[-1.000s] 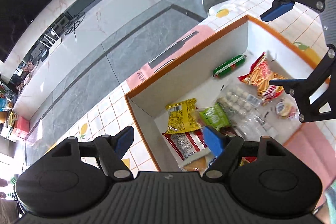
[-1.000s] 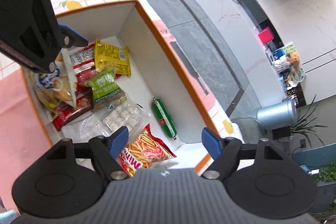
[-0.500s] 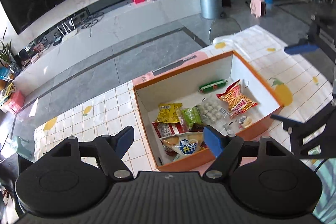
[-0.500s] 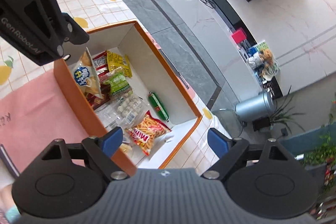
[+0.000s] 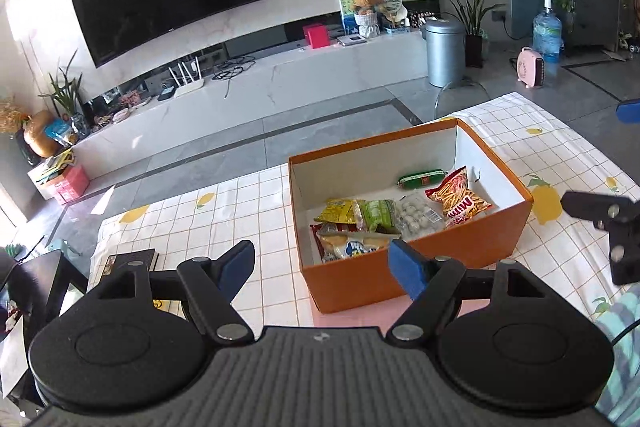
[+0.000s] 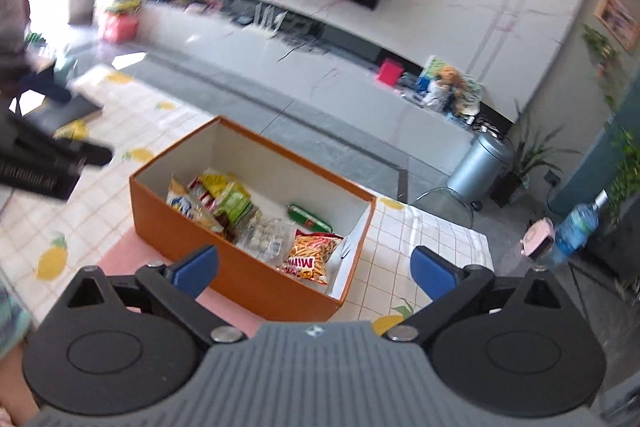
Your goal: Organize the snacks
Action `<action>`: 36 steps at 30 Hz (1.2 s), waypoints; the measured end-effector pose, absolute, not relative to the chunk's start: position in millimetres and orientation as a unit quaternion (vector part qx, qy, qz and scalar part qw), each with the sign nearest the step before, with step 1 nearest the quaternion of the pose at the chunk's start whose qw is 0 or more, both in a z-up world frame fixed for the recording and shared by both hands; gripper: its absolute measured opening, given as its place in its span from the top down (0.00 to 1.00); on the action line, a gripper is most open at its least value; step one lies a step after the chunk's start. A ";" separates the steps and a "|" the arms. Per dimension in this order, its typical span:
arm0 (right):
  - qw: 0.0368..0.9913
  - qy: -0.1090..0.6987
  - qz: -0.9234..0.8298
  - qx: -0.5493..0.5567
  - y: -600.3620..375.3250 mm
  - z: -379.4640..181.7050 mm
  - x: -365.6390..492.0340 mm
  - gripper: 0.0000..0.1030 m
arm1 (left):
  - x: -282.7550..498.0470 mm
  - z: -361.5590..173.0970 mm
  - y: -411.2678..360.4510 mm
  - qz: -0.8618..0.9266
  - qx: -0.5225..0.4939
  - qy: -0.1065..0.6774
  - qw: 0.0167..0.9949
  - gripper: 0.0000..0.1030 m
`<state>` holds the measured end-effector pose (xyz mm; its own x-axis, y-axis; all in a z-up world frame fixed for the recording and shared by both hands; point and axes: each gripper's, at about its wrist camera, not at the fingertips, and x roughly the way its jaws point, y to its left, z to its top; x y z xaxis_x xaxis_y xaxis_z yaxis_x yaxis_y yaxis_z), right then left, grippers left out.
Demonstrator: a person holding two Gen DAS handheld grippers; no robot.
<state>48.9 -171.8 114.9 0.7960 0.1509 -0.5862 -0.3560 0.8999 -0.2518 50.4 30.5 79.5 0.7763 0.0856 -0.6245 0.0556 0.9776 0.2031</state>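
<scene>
An orange box (image 5: 400, 277) (image 6: 192, 227) with white inner walls stands on the lemon-print tablecloth (image 5: 224, 211). Inside lie several snack packs: a yellow bag (image 5: 338, 210), a green bag (image 5: 378, 213), a pack of white balls (image 5: 418, 213), a red stick-snack bag (image 5: 460, 201) (image 6: 310, 255), a green sausage (image 5: 422, 179) (image 6: 310, 219) and a white-blue bag (image 5: 352, 247) (image 6: 182, 205). My left gripper (image 5: 322, 269) is open and holds nothing, just short of the box's near wall. My right gripper (image 6: 316, 269) hangs over the box's near right corner, its jaws opening wide with nothing held.
A pink mat (image 6: 132, 255) lies under the box. A dark book (image 5: 130, 261) sits on the table's left side. A glass chair (image 5: 460, 99) stands beyond the table's far edge. A TV, a low white cabinet and a metal bin (image 5: 444, 51) line the far wall.
Both grippers drew back and up from inside the box and rolled level, so the whole box now shows. The right gripper's fingers spread wider.
</scene>
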 end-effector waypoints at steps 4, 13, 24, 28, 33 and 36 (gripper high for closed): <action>0.948 0.275 0.116 -0.112 -177.7 98.4 33.8 0.04 | 33.7 63.0 31.3 0.028 0.086 0.337 0.937 0.12; 0.960 0.271 0.057 -0.039 -179.4 45.9 6.5 0.04 | 19.2 29.9 29.2 0.052 0.048 0.345 0.936 0.12; 0.962 0.268 0.059 -0.005 -181.9 21.0 6.7 0.04 | 19.4 12.6 21.8 0.057 0.031 0.353 0.933 0.12; 0.961 0.269 0.064 -0.002 -182.9 18.1 8.6 0.04 | 20.3 12.1 20.8 0.059 0.031 0.355 0.932 0.12; 0.960 0.274 0.061 0.006 -186.9 14.5 11.3 0.04 | 22.8 10.4 18.7 0.061 0.036 0.360 0.930 0.12; 0.960 0.274 0.058 0.014 -190.3 14.9 12.4 0.04 | 23.4 11.0 17.4 0.061 0.036 0.359 0.930 0.12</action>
